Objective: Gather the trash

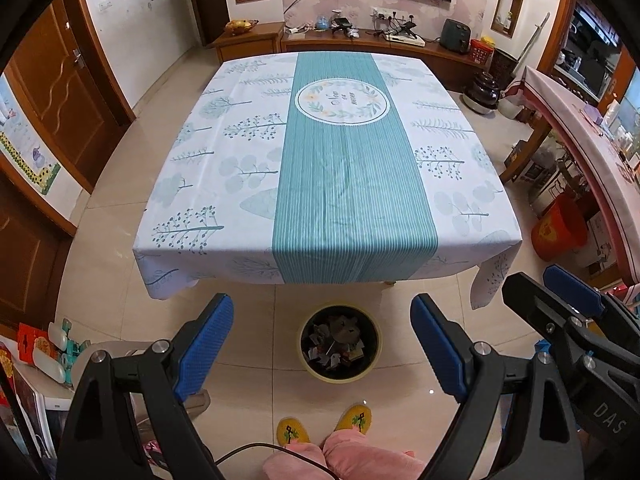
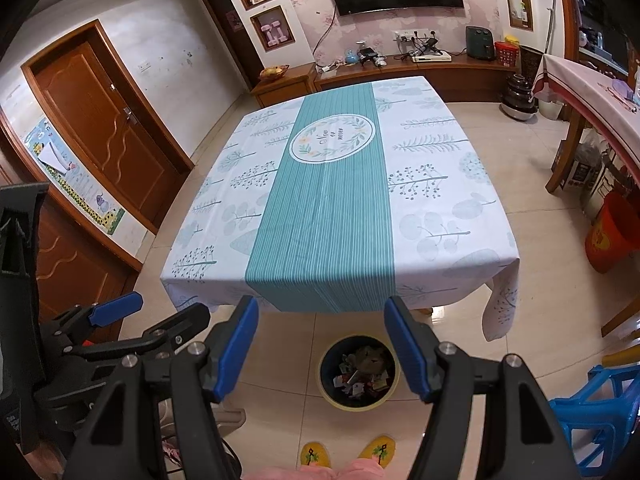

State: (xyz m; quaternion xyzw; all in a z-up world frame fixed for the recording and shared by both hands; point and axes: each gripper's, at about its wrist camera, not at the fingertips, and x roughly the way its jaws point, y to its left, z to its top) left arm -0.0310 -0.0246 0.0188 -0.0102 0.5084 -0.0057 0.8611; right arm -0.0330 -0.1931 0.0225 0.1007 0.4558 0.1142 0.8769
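Left wrist view: left hand-held gripper [image 1: 322,346] spread wide, nothing between the blue pads [image 1: 206,346], pointing steeply down at the floor. Trash bin [image 1: 340,342] directly below the gap between the fingers, on the tiled floor [image 1: 256,320], just short of the bench [image 1: 332,152] edge. Bin round, pale yellow rim, dark inside, holding scraps of trash [image 1: 336,354] plus a brown crumpled piece near the top. Bench ahead of the fingertips, covered by a white tablecloth with a teal stripe. Right hand-held gripper [image 1: 560,300] visible just right of the left one, also spread, empty. Yellow slippers [image 1: 294,432] and pink trouser legs [image 1: 344,458] below the bin, toward the camera.

Right wrist view: right hand-held gripper [image 2: 320,346] spread, nothing pinched, pads [image 2: 236,348] apart and clear of everything. Trash bin [image 2: 358,372] under the gap, slightly toward the right finger, on the floor [image 2: 540,320] near the bench [image 2: 332,200] edge. Trash [image 2: 360,378] seen inside as small mixed scraps. Left hand-held gripper [image 2: 140,312] just left, fingers apart, empty. Blue plastic stool [image 2: 592,412] right of the right finger. Red bucket [image 2: 612,236] further right, beyond the bench corner.
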